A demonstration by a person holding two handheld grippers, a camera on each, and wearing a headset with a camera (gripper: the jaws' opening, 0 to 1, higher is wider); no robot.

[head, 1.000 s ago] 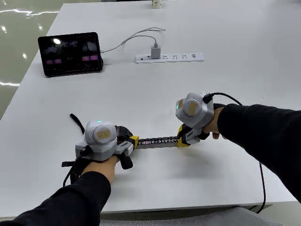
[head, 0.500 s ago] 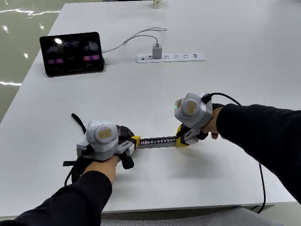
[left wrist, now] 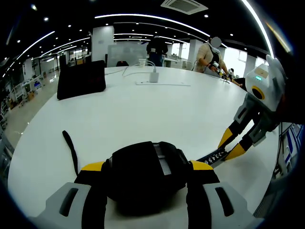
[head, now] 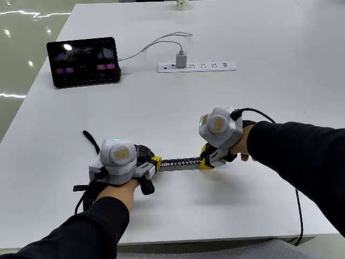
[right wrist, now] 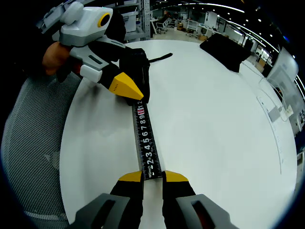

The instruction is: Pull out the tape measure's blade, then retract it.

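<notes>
The black tape measure case (head: 141, 155) lies on the white table (head: 178, 113), with my left gripper (head: 150, 174) shut around it; in the left gripper view the case (left wrist: 145, 174) sits between the yellow-tipped jaws of that gripper (left wrist: 147, 167). A short length of black blade (head: 180, 162) runs right from the case to my right gripper (head: 205, 162). The right gripper view shows the blade (right wrist: 144, 143) out to about the 12 mark, and my right gripper (right wrist: 152, 176) is shut on its end. The case (right wrist: 136, 64) lies at the far end.
A dark tablet (head: 83, 61) stands at the back left. A white power strip (head: 197, 66) with a charger and cable lies behind the work. The case's black strap (head: 90, 141) trails left. The table's near edge runs close under both arms.
My right gripper has edged left toward the case, so the span of blade between the grippers is slightly shorter. The left gripper has stayed on the case.
</notes>
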